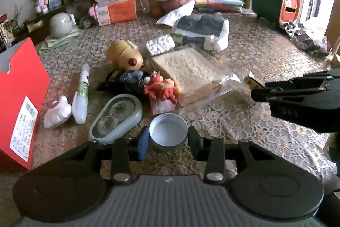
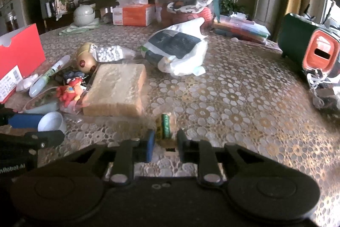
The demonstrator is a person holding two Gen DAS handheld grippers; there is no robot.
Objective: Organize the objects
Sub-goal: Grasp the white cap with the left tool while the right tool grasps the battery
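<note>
A round white jar lid (image 1: 169, 133), hollow side up, rests on the lace tablecloth (image 1: 244, 120). My left gripper (image 1: 167, 140) is shut on it, the blue pad at its left rim and the black finger at its right rim. A small green and yellow packet (image 2: 165, 126) stands between the fingers of my right gripper (image 2: 165, 140), which is shut on it just above the cloth. In the left wrist view the right gripper (image 1: 258, 89) reaches in from the right with the packet (image 1: 251, 82) at its tips. The right wrist view shows the left gripper (image 2: 52, 128) and lid (image 2: 52, 121) at far left.
A bagged loaf of bread (image 1: 191, 71), a red toy (image 1: 161, 88), an oval grey tin (image 1: 116, 116) and a white tube (image 1: 81, 95) crowd behind the lid. A red box (image 1: 19, 103) stands at left. A white bag (image 2: 178, 50) and green device (image 2: 308, 46) lie farther back.
</note>
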